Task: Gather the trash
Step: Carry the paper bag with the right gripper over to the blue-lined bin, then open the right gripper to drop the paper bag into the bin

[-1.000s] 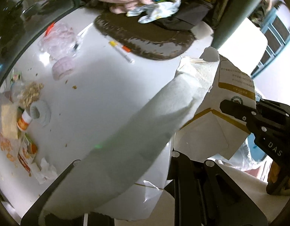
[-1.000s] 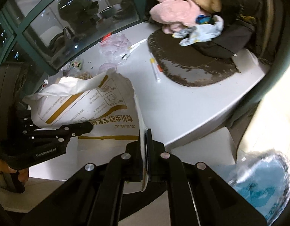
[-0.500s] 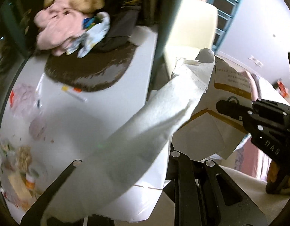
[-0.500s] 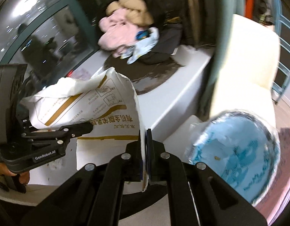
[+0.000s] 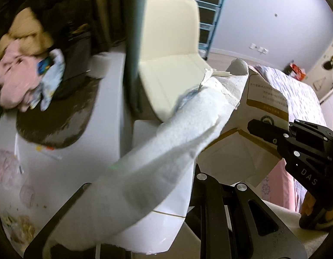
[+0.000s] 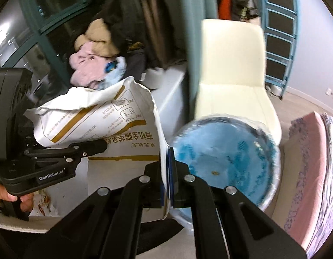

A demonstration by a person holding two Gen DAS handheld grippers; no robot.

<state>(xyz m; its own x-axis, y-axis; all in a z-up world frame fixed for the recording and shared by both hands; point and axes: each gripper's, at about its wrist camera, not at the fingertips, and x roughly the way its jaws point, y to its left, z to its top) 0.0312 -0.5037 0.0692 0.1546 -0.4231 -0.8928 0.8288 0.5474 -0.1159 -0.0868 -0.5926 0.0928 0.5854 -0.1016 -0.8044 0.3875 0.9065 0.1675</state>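
Between both grippers, a white paper bag with gold print [image 6: 97, 127] hangs, carried

Right gripper [image 6: 167, 172] clamps its edge; left gripper [image 5: 192, 172] pinches bag and crumpled tissue [image 5: 166, 151], which may slip before the blue-lined bin [image 6: 227, 161] just ahead

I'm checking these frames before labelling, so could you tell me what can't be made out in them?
- Left gripper tips, left wrist view: covered by the paper towel.
- Inside of the paper bag, both views: only its outer walls show.
- Blue-lined bin, right wrist view: blurred, contents unclear; the right gripper fingers hide its near rim.
- Table litter, left wrist view: blurred, at the edge.
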